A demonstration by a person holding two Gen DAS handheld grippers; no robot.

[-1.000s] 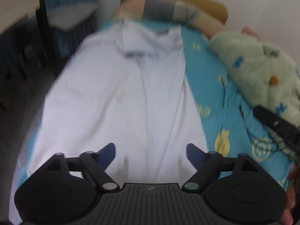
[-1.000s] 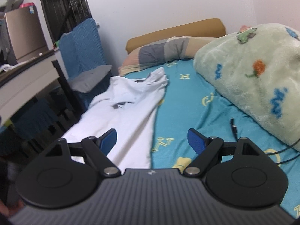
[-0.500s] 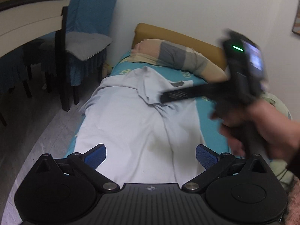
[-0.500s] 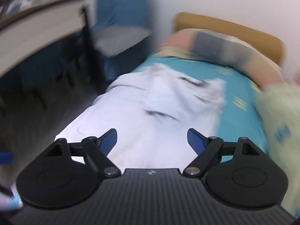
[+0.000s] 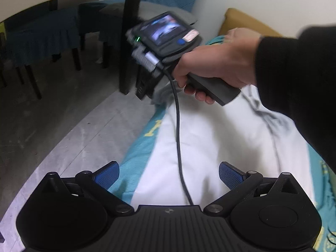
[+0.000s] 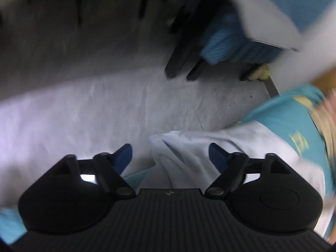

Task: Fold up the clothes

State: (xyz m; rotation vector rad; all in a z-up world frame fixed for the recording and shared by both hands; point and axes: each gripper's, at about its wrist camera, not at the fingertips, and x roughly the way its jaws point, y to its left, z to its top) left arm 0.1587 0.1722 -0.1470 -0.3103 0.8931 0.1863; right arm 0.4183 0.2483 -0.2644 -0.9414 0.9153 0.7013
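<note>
A white garment lies spread along the left side of a bed with a turquoise sheet. My left gripper hovers wide open over the garment's near edge, nothing between its blue pads. Ahead of it, a hand in a black sleeve holds the right gripper's body pointing down at the garment's far left corner. In the blurred right wrist view, my right gripper has its jaws closing around a white sleeve corner that hangs over the bed edge; the pads stand apart from the cloth.
Grey floor runs along the bed's left side. A dark table leg and chairs with blue covers stand close to the bed. A mustard headboard is at the far end. A black cable hangs across the garment.
Both grippers swung left toward the bed's floor-side edge and tipped downward. The right gripper crossed in front of the left camera, rolled over, and now sits over the sleeve corner with narrower jaws.
</note>
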